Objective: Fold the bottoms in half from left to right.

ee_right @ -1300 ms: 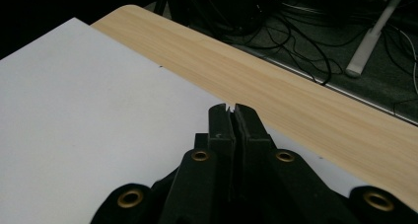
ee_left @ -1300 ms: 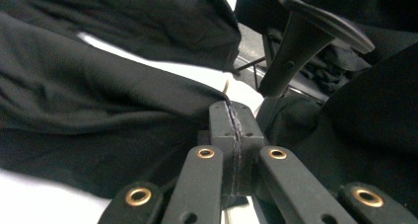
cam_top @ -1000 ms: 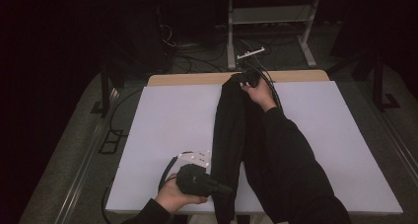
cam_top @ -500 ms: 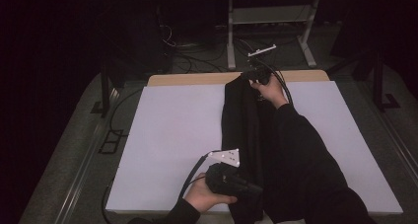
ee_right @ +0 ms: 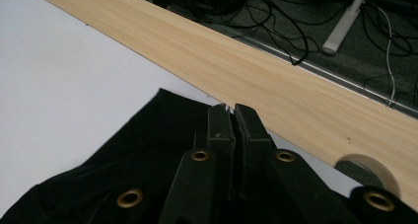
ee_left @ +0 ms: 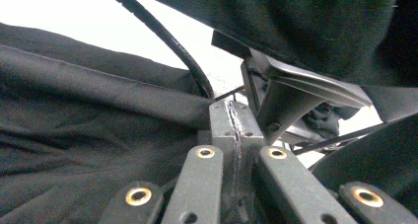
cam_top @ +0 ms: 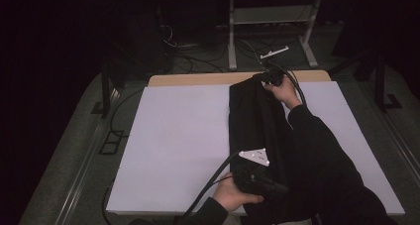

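Observation:
A long black garment (cam_top: 252, 121) lies folded in a narrow strip from the near edge to the far edge of the white table top (cam_top: 183, 136). At the near end my left gripper (cam_top: 277, 188) is shut on its hem; in the left gripper view the jaws (ee_left: 235, 115) are pressed together amid dark folds (ee_left: 88, 135). My right gripper (cam_top: 267, 79) is shut on the far end, where the garment's corner (ee_right: 148, 150) sits under the closed tips (ee_right: 232, 113) by the wooden strip (ee_right: 246, 61).
The person's right sleeve (cam_top: 317, 155) lies along the garment's right side. A bare wooden strip (cam_top: 198, 80) borders the far edge of the table. Beyond it, cables (cam_top: 198, 61) and a white metal stand (cam_top: 270, 17) sit on the dark floor.
Both grippers have slid to the right, the left one farther, along the near edge. The black garment has shifted right with them and still lies stretched between them.

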`<state>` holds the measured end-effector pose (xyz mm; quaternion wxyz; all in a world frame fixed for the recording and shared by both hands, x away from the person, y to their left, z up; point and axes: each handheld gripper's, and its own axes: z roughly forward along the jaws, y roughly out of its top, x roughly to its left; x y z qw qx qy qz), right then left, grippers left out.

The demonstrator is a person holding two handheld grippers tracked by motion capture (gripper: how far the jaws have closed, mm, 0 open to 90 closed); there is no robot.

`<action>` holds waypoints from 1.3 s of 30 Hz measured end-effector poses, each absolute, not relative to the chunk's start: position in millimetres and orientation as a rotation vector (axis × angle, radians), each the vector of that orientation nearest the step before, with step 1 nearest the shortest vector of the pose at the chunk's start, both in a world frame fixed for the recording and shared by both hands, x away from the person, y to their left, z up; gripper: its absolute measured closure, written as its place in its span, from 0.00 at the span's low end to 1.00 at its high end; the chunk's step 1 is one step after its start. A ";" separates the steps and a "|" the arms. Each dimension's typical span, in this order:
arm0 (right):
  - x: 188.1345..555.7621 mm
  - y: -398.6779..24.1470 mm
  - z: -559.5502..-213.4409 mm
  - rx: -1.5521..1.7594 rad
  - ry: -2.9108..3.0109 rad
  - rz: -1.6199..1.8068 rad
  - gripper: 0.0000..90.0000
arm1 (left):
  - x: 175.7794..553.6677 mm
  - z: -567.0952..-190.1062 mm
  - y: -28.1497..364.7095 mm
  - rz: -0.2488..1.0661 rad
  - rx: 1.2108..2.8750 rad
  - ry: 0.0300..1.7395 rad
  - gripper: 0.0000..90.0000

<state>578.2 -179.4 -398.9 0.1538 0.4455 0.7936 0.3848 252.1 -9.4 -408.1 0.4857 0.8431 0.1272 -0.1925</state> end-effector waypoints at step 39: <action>573.4 -209.3 -399.1 1.208 2.252 1.041 0.95 | 259.8 -441.9 -101.0 -0.520 2.064 0.411 0.99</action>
